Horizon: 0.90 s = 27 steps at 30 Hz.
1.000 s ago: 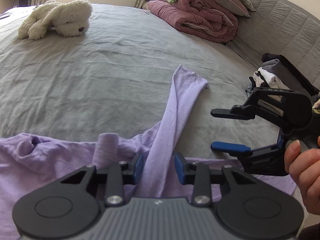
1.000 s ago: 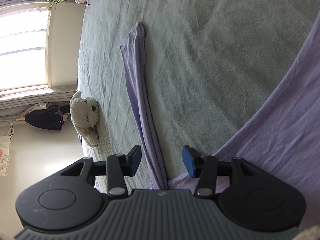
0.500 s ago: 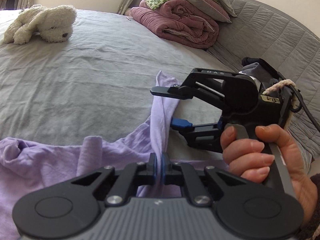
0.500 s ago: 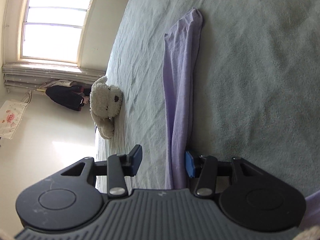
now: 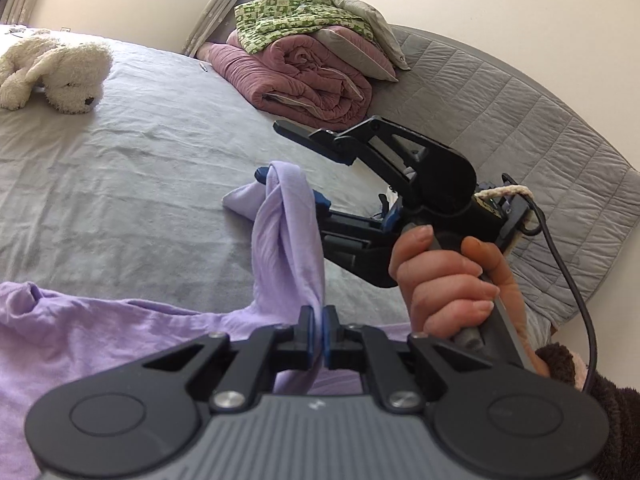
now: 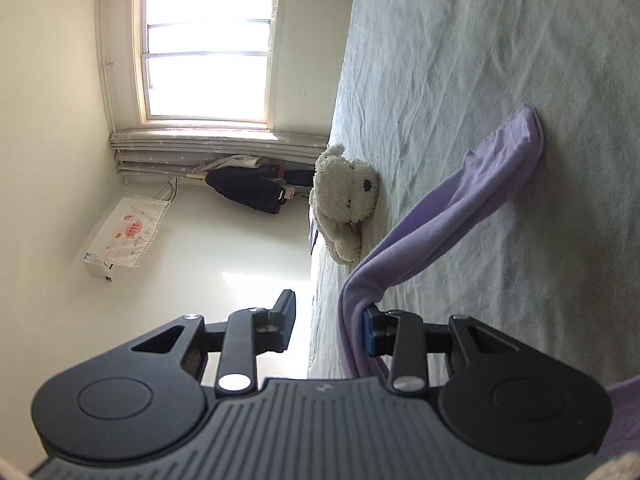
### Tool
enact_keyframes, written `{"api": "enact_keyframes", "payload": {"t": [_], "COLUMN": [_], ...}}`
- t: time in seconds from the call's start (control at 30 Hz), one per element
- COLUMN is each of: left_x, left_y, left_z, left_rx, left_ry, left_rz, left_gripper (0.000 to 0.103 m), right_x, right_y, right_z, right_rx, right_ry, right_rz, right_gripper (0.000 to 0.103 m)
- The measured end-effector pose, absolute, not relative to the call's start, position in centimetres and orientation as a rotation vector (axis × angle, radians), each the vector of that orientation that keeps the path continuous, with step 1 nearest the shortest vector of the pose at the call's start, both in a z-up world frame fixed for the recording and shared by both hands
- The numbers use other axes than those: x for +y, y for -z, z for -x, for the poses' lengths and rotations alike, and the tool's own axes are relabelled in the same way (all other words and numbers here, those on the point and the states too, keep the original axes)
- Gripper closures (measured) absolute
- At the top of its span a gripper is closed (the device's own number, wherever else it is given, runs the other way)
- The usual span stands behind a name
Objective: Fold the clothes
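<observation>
Lilac jersey fills the near edge of the left wrist view: the body of a long-sleeved top (image 5: 92, 340) lies spread on the grey bedsheet (image 5: 132, 168), and its sleeve (image 5: 288, 240) rises off the bed as a twisted rope. The left hand-held gripper (image 5: 319, 336) is clamped tight on that sleeve near the shoulder end, with the cloth pinched between its pads.

Further along, the sleeve is draped over the lower finger of the right hand-held gripper (image 5: 294, 154), gripped by a person's hand (image 5: 448, 276). Its jaws are closing, with the cloth between them, but a clear gap shows above the fabric, so nothing is pinched there yet. The cuff end (image 5: 240, 202) trails down onto the sheet just beyond.

The step in hand looks like taking the sleeve at two points so it can be laid across the body. To do it well, the right pads should bite squarely on the full width of the cloth, not just a hanging edge. Then the two grips should draw apart enough to take out the twist, so the sleeve lands flat rather than roped.

Beyond, a white plush dog (image 5: 60, 76) lies on the far side of the bed, and a rolled pink quilt (image 5: 304, 80) sits against the padded headboard (image 5: 520, 120), well clear of the work.
</observation>
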<state>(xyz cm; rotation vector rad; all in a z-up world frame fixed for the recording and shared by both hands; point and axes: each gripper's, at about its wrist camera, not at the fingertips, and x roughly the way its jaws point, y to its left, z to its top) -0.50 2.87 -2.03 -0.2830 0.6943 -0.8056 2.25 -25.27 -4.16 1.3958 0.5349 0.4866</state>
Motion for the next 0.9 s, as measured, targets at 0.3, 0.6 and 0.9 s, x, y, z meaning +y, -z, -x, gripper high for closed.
{"api": "enact_keyframes", "payload": {"t": [0.3, 0.6, 0.9], "left_x": [3.7, 1.9, -0.9], "left_y": [2.2, 2.4, 4.6], "left_z": [2.1, 2.7, 2.8], "left_rx": [0.712, 0.738, 0.819], "left_ry": [0.855, 0.913, 0.920], "left_rz": [0.243, 0.201, 0.106], "left_gripper": [0.099, 0.099, 0.099], "right_x": [-25.6, -25.8, -29.7], "right_y": [0.5, -1.3, 1.0], "right_z": [-1.1, 1.4, 5.5], "right_rx": [0.442, 0.365, 0.361], "right_ry": [-0.470, -0.428, -0.357], "right_rz": [-1.245, -1.020, -0.989], "right_gripper": [0.065, 0.065, 0.065]}}
